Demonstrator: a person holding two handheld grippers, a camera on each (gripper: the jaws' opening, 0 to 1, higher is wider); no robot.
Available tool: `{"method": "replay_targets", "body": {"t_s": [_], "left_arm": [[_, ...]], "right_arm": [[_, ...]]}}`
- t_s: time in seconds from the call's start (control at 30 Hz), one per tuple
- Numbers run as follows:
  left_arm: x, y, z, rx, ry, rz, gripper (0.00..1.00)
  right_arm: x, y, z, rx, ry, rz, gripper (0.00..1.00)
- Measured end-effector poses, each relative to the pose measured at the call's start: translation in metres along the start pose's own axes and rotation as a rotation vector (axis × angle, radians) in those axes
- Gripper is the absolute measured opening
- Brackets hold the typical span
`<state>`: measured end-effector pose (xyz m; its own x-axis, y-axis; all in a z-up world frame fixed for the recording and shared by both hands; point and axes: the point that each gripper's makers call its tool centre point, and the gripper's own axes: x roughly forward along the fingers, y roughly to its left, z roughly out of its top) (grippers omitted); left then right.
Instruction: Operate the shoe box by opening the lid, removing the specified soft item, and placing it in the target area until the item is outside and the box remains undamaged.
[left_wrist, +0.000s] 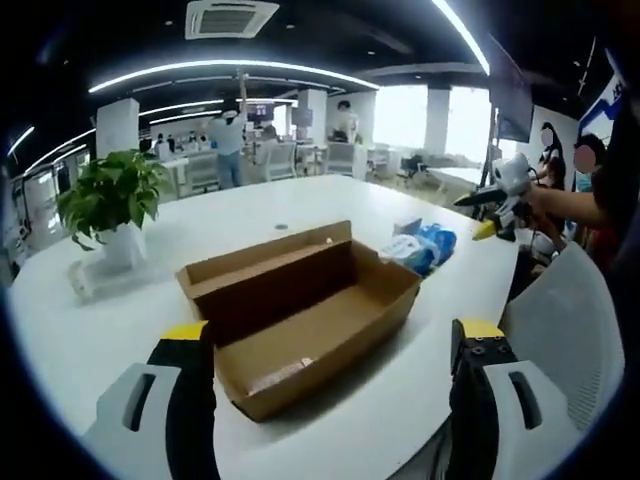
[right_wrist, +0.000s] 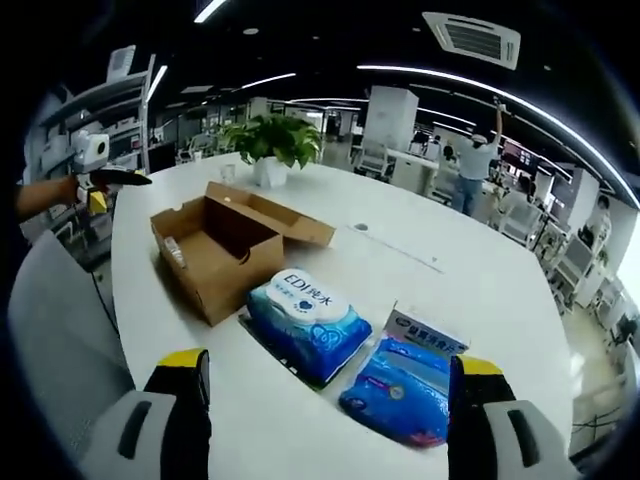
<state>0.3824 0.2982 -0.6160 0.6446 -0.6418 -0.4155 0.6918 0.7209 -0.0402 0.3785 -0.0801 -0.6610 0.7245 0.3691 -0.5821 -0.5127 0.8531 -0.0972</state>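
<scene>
Wipes pack (right_wrist: 308, 323) lies beside shoe box (right_wrist: 215, 250), just ahead of spread right hand-held gripper (right_wrist: 325, 420)

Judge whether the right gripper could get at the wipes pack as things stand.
Probably yes: the wipes pack lies outside the box on the table, straight ahead of the right gripper, whose jaws stand wide apart, nothing between.

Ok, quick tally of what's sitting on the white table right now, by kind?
Cardboard shoe box, lid open: 1
Blue soft packs: 2, the wipes pack and the flatter pouch
Potted plant: 1
Total: 4
</scene>
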Motion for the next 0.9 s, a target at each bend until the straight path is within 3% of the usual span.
{"method": "replay_targets", "body": {"t_s": [0.53, 0.9], "left_arm": [[0.015, 0.01, 0.009, 0.129, 0.095, -0.082, 0.93], [0.031, 0.019, 0.007, 0.234, 0.178, -0.133, 0.87]], "right_arm": [[-0.017, 0.023, -0.014, 0.064, -0.032, -0.012, 1.0], [-0.029, 0.04, -0.021, 0.042, -0.033, -0.015, 0.99]]}}
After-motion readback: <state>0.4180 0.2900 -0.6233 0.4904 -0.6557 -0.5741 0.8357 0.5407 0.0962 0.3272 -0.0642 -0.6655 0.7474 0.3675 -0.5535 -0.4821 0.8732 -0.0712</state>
